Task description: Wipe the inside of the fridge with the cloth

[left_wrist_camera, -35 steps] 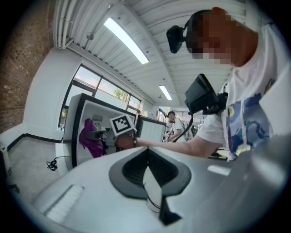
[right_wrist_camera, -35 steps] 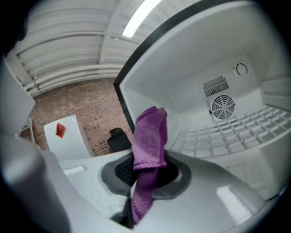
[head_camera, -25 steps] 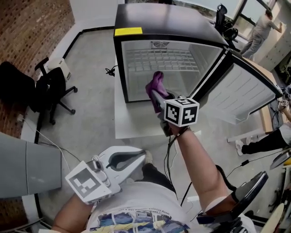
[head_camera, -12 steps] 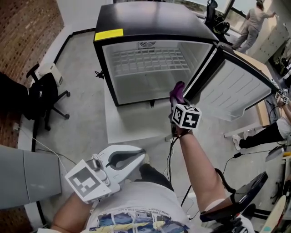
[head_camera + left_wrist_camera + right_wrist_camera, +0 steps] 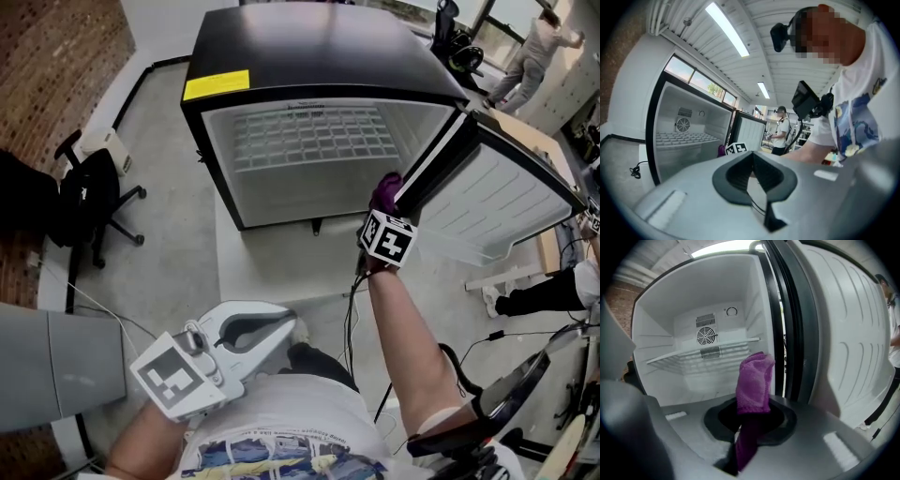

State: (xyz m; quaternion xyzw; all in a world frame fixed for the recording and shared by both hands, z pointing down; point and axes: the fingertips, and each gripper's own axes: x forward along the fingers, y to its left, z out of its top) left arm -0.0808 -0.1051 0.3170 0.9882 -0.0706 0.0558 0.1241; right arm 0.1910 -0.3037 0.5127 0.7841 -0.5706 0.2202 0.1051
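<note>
Concrete floor, open fridge with yellow label, right fingers pinching purple cloth, left fingers together

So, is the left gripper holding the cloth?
No, the purple cloth sits in the right gripper; the left gripper holds nothing.

Red brick wall along the left edge. Grey concrete floor. Black swivel office chair near that wall. Long fluorescent strip light lit on white ribbed ceiling.
</note>
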